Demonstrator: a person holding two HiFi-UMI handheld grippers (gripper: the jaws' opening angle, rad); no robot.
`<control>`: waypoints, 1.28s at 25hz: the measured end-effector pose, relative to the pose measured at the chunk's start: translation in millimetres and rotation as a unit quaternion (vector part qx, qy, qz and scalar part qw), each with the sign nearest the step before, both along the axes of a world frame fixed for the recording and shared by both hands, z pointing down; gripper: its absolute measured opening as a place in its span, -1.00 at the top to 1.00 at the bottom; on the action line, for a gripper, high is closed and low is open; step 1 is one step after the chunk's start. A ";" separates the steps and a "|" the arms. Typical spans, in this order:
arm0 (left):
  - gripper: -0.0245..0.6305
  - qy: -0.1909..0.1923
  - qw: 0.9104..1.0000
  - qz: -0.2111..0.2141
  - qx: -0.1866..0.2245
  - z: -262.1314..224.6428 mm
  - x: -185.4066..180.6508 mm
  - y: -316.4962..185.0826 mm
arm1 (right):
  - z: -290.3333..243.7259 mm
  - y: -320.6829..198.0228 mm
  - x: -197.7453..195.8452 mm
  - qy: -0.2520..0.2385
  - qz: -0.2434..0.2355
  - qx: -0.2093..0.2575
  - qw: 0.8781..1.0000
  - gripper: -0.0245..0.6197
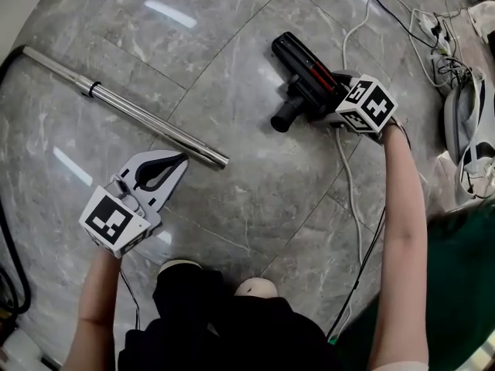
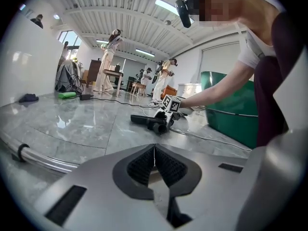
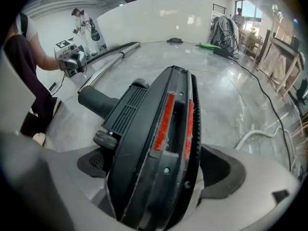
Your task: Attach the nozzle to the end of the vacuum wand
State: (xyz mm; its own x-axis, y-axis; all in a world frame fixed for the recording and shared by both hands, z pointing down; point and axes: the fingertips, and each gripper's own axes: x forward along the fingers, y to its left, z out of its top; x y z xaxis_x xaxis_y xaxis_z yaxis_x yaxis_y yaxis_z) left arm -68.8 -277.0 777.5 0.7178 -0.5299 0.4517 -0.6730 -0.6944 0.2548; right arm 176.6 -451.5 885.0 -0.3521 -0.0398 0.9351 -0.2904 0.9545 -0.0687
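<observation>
— So, how far along is this?
— Barely begun, I'd judge. The vacuum wand (image 1: 147,122) lies loose on the marble floor (image 1: 255,199), slanting from upper left to the middle. The nozzle (image 1: 303,72) lies well apart from it, upper centre.
— And the hands?
— The right gripper (image 1: 323,97) straddles the nozzle with its jaws spread wide, not yet squeezing it. The left gripper (image 1: 176,163), lower left, is pinched together on nothing, its tips just beside the wand's near end.
— Next?
— Close on the nozzle, lift it, and line its round neck (image 1: 285,120) up with that tube end. The left should steady the wand.
— Anything unclear?
— The wand's far end runs off the frame, and I can't see into the neck's socket.
</observation>
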 end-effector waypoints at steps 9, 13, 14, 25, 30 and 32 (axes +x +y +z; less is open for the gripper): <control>0.90 0.018 0.999 -0.020 -0.017 8.5 5.2 11.5 | -5.5 10.5 1.1 -0.007 0.054 0.016 0.998 -0.56; 0.90 0.013 0.999 -0.037 -0.014 9.5 -0.7 12.5 | -8.8 13.2 12.4 -0.019 0.128 0.040 0.991 -0.55; 0.90 0.009 0.999 -0.045 -0.015 10.1 -3.6 12.4 | -9.0 15.5 15.9 -0.023 0.145 0.041 0.988 -0.55; 0.89 -0.027 0.998 -0.048 0.000 10.7 -13.9 18.9 | -39.6 55.0 13.9 -0.054 0.181 0.059 0.980 -0.55; 0.80 -0.078 0.996 -0.009 0.038 11.2 -15.5 19.0 | -62.2 87.6 6.8 -0.072 0.199 0.065 0.975 -0.55; 0.67 -0.089 0.995 0.010 0.048 11.8 -16.2 19.1 | -70.4 104.0 4.0 -0.082 0.209 0.061 0.973 -0.55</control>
State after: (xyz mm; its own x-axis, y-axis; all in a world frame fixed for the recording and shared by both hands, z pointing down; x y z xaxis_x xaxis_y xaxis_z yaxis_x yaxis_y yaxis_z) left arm -84.9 -257.8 789.3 0.6410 -0.5637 0.5210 -0.6881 -0.7227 0.0647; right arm 180.6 -347.6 814.7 -0.4259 -0.3196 0.8465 -0.6494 0.7594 -0.0400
